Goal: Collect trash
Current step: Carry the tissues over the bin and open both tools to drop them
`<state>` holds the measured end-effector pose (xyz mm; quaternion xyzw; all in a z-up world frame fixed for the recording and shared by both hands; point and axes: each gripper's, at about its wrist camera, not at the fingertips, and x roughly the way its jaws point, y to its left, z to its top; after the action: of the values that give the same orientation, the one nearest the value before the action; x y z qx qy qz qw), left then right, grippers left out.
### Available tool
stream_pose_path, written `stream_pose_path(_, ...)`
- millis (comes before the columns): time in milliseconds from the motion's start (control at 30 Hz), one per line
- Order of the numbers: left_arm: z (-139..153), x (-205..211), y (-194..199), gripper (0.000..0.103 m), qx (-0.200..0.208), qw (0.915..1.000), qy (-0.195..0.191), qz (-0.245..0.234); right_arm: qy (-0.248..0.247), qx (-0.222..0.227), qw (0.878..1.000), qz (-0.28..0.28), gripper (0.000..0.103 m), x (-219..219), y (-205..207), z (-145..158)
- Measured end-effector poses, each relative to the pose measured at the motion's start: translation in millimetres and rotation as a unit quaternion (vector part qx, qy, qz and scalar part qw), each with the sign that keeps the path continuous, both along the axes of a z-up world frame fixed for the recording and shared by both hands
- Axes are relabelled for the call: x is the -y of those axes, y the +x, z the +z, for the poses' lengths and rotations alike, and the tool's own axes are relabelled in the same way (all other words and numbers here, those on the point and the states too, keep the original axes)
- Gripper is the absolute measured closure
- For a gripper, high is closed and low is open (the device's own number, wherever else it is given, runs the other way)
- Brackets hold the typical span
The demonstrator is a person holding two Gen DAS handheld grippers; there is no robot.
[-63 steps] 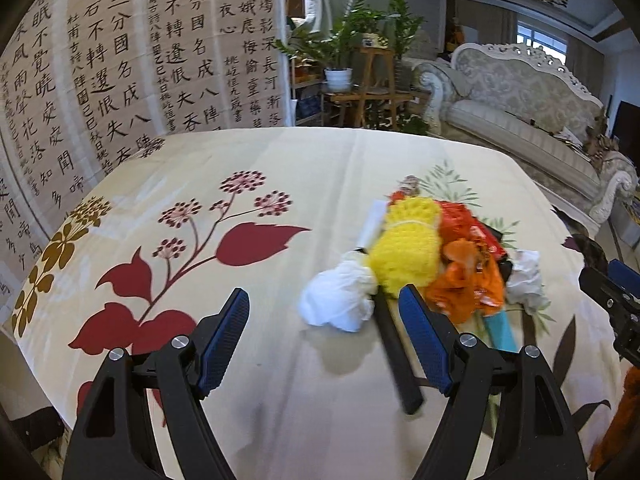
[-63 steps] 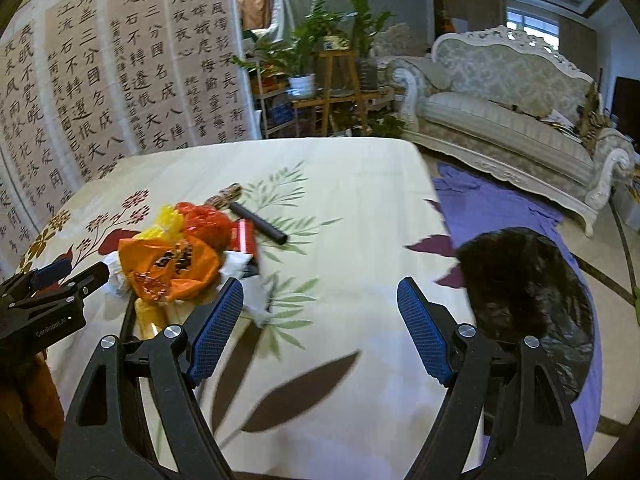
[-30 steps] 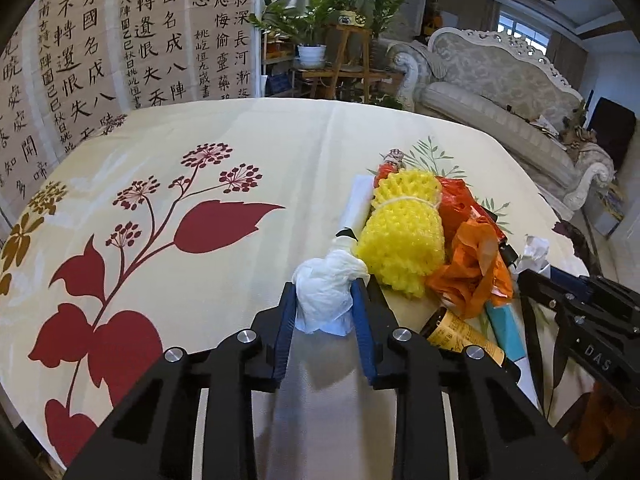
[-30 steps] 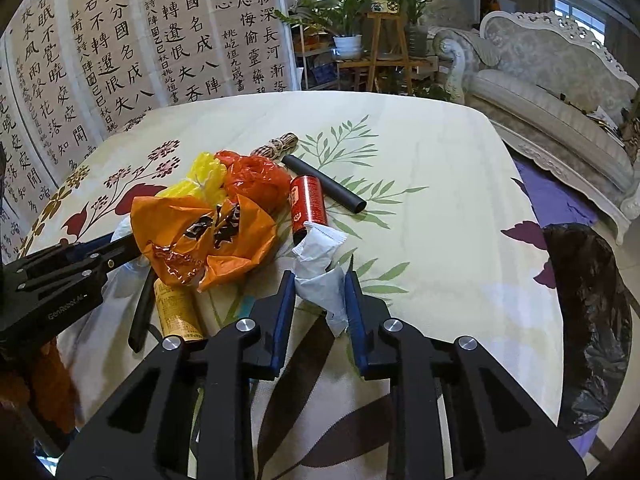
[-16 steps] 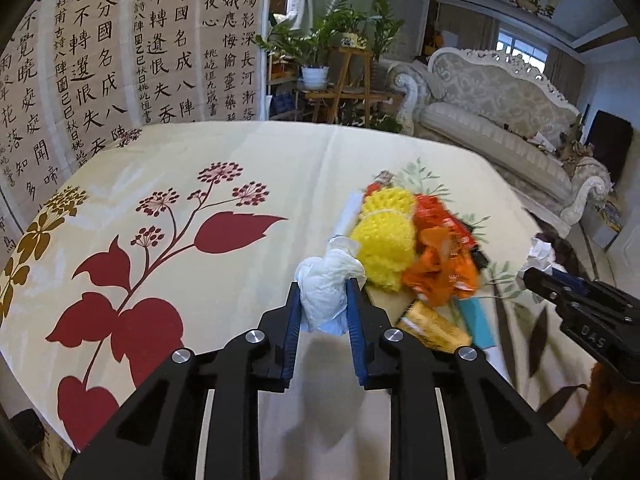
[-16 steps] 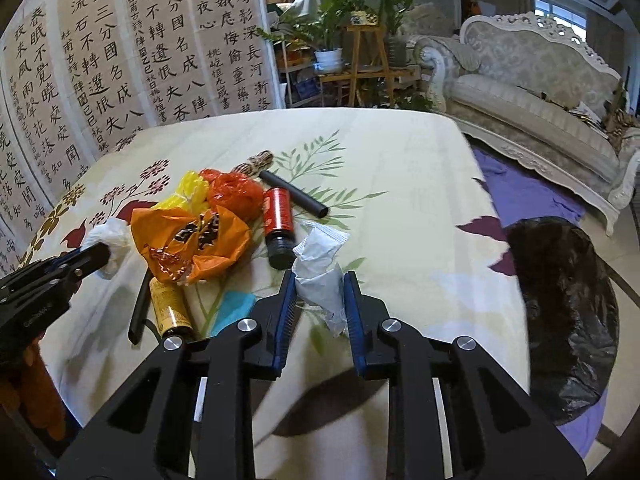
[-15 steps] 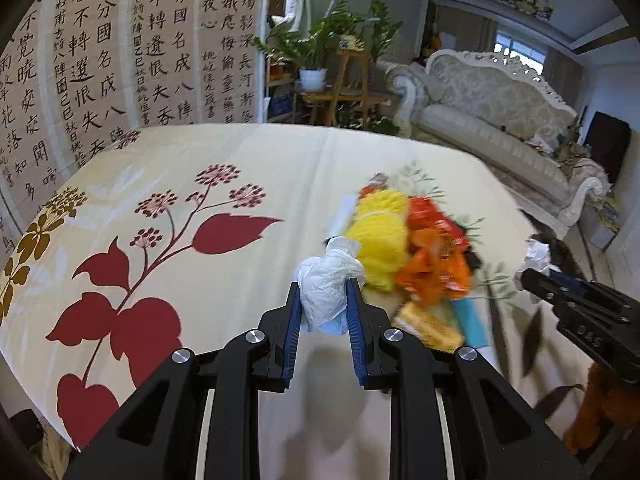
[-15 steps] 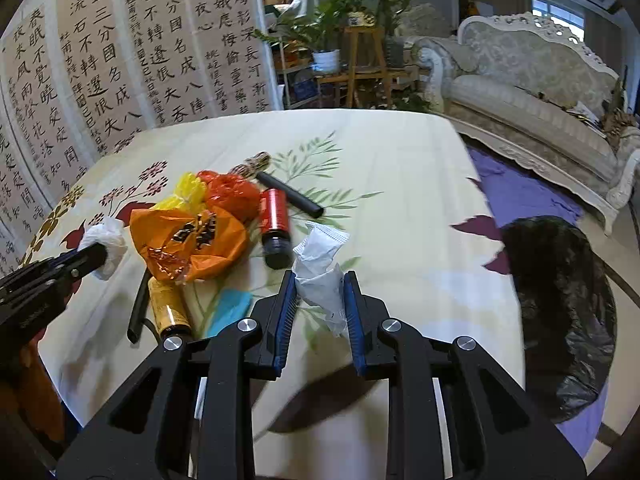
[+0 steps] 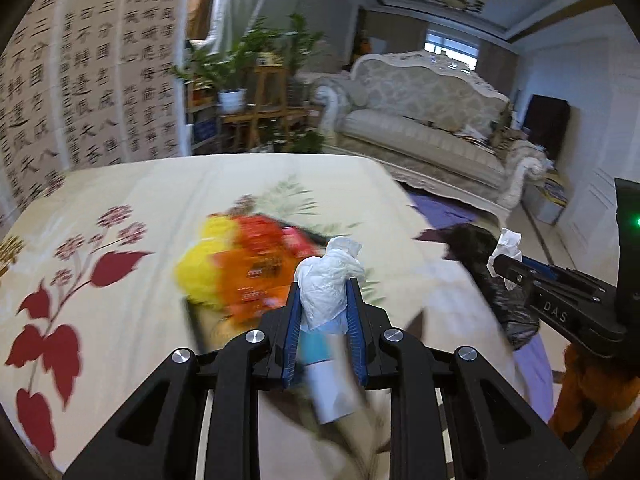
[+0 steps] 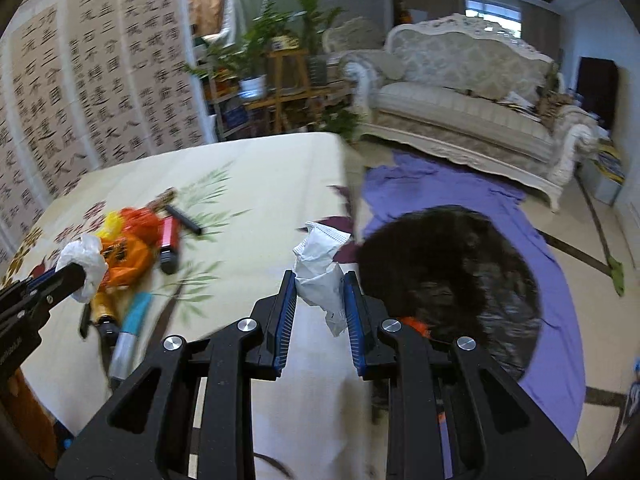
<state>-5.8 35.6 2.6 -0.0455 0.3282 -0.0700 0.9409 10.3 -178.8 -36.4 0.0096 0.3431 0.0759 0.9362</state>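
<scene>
My left gripper [image 9: 324, 292] is shut on a crumpled white tissue [image 9: 328, 280], held above the table. My right gripper [image 10: 320, 284] is shut on a white paper wrapper [image 10: 320, 268], lifted over the table's right edge. A black trash bag [image 10: 452, 276] gapes open on the floor just right of the table. The trash pile on the flowered tablecloth [image 9: 140, 200] holds yellow foam netting [image 9: 200, 268], an orange plastic bag [image 10: 128, 256], a red can [image 10: 170, 236], a black tube [image 10: 184, 220] and a blue-and-white tube [image 10: 128, 328].
A purple cloth [image 10: 460, 184] lies under the bag on the tiled floor. A cream sofa [image 10: 468, 108] stands at the back right, potted plants [image 10: 256, 64] on wooden stands behind the table, a calligraphy screen [image 10: 80, 92] at the left.
Both grippers have lifted their white scraps off the table and swung right toward the black bag; the trash pile now lies to the left and the views blur.
</scene>
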Motion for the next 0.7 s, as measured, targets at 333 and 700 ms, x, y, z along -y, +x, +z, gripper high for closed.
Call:
stream_pose_path(333, 2, 76, 33, 0.080, 0.009, 0.9974, 0.013, -0.070, -0.002, 0.011, 0.998, -0.068, 0.079, 69, 5, -2)
stream_pose_path(700, -10, 144, 73, 0.080, 0.004, 0.9922, 0.042, -0.117, 0.006, 0.010, 0.995, -0.098, 0.079, 108, 24, -11)
